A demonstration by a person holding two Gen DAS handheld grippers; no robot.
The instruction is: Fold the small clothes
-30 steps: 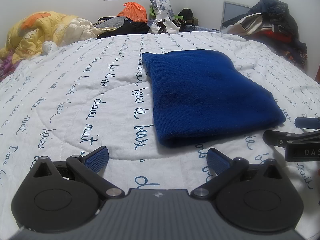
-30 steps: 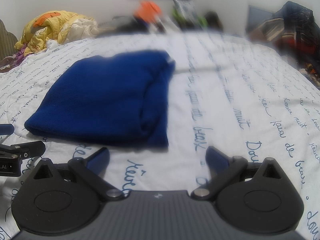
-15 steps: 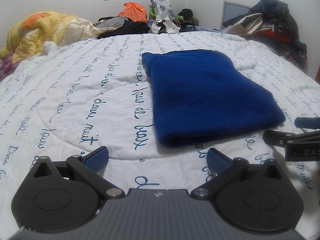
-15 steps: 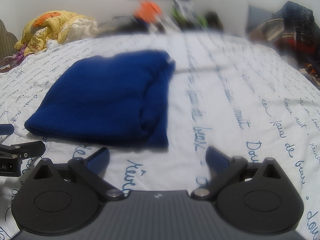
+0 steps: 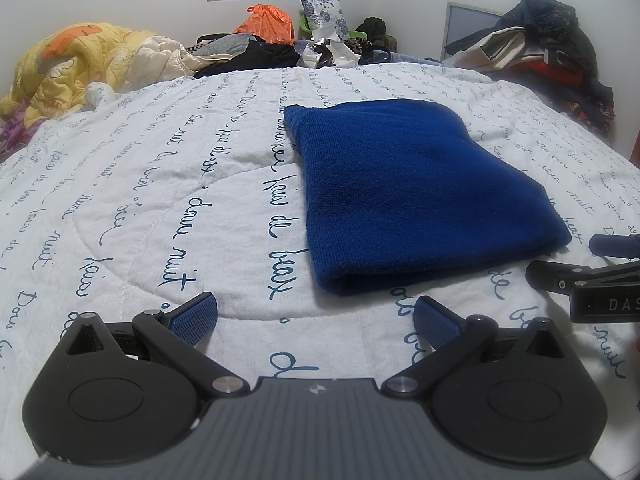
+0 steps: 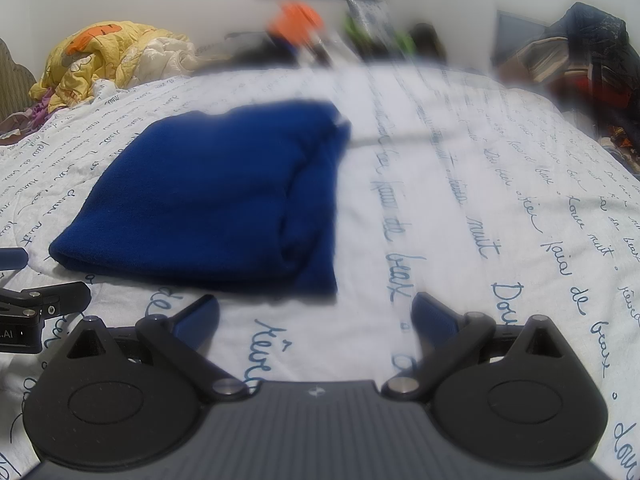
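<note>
Left wrist view
Your left gripper (image 5: 314, 316): jaws released, spread wide, holding nothing, low over the bedspread (image 5: 160, 200).
Blue garment (image 5: 412, 200): folded flat on the bed, just ahead of your jaws and a little toward the right finger; its thick folded edge faces you, near the fingertips but not touching.
Your right gripper (image 5: 600, 264): enters at the right edge, beside the garment's near right corner; only partly in frame.
Bedspread: white quilt with blue script, bare between the jaws.
Background: yellow quilt (image 5: 72, 68) far left, orange bag (image 5: 268, 20) beyond the bed's far edge, clothes pile (image 5: 540, 52) far right.

Right wrist view
Your right gripper (image 6: 316, 316): jaws released, wide apart, empty; middle of the frame is blurred.
Blue garment (image 6: 212, 196): ahead and toward the left finger, its layered edges on the side nearer the jaws' centre line.
Your left gripper (image 6: 40, 300): at the left edge, just beside the garment's near corner.
</note>
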